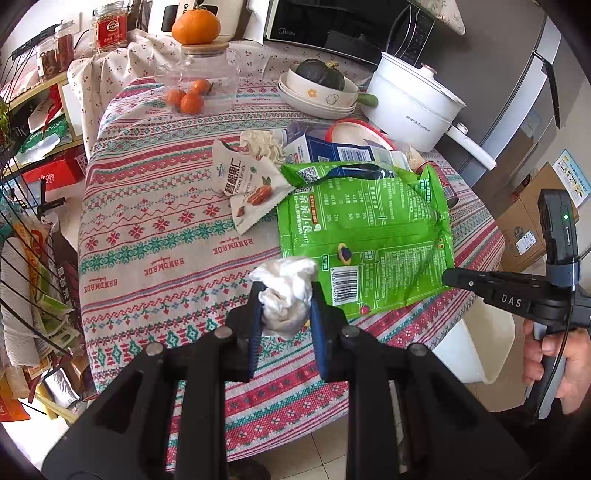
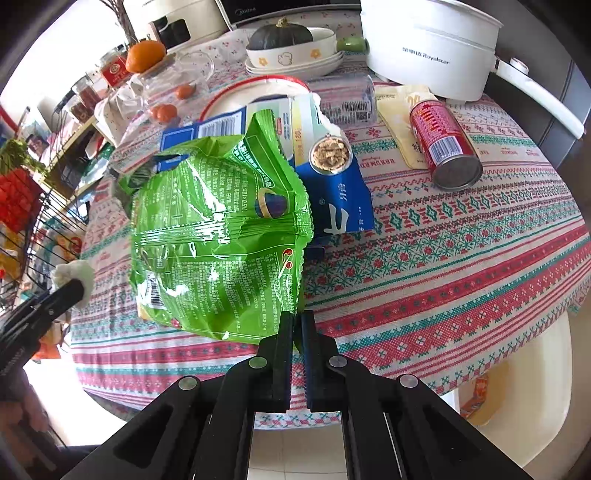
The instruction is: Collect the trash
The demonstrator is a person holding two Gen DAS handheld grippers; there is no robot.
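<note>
My left gripper (image 1: 287,295) is shut on a crumpled white tissue (image 1: 284,280), held just above the patterned tablecloth (image 1: 166,258). A large green snack bag (image 2: 218,236) lies on the table, and my right gripper (image 2: 296,321) is shut on its near edge. In the left wrist view the right gripper (image 1: 448,277) reaches the green bag (image 1: 369,221) from the right. A white nut wrapper (image 1: 251,184), a blue packet (image 2: 340,206), a cream pouch (image 2: 399,122) and a red can (image 2: 443,144) on its side lie around the bag.
At the back stand a white electric pot (image 2: 424,48), stacked bowls (image 2: 295,55) holding a dark squash, a glass jar (image 1: 199,77) with oranges and a microwave (image 1: 332,26). A wire rack (image 1: 26,240) flanks the table's left. A white seat (image 2: 517,387) sits below the near edge.
</note>
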